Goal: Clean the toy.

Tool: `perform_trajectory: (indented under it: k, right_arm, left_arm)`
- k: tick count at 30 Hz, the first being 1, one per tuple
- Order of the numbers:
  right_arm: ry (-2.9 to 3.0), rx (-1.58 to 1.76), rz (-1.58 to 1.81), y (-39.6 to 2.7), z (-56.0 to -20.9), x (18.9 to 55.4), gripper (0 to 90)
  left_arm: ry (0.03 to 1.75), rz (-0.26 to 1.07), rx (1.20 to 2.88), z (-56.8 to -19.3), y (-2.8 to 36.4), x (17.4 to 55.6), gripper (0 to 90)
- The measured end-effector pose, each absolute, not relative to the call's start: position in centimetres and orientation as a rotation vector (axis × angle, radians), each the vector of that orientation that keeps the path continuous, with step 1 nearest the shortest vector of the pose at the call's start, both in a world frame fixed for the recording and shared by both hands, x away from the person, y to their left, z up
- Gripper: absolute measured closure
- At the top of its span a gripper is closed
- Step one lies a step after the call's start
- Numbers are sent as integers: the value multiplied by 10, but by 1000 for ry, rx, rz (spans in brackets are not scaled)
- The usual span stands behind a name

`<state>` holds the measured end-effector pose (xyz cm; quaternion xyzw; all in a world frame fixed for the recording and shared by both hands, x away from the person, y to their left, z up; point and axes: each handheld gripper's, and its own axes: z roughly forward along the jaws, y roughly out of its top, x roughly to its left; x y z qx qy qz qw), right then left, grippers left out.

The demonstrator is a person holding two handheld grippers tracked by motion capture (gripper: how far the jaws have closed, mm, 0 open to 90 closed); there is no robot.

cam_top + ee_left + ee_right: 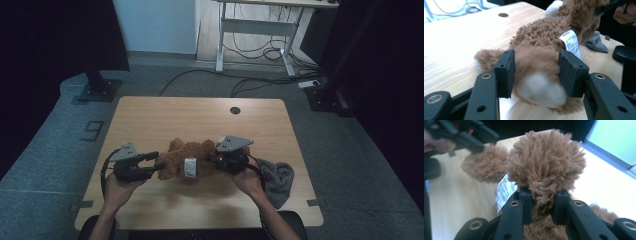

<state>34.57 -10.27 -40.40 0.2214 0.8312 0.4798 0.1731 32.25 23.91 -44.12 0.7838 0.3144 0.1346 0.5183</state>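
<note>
A brown plush toy (186,159) is lying near the front middle of the bench (150,115). One plush limb is squeezed by the right tongs (543,205). The white-soled foot (541,90) is touched on both sides by the left tongs (537,72).

My counter (150,115) carries a grey cloth (278,181) at its right edge; a cable hole (235,110) sits near its far edge.
</note>
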Motion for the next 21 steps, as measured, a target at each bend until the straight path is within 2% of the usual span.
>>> perform_trajectory:
  k: [5, 13, 21]
  right_arm:
    - [2321, 668, 1369, -101, -388, 355, 751]
    - [2304, 765, 1391, -102, -374, 368, 750]
    - [2306, 825, 1392, -106, -375, 370, 748]
  left_arm:
    - [739, 364, 1872, -433, 245, 311, 436]
    - [652, 336, 1878, -426, 230, 292, 425]
    - [614, 277, 1920, -446, 205, 288, 421]
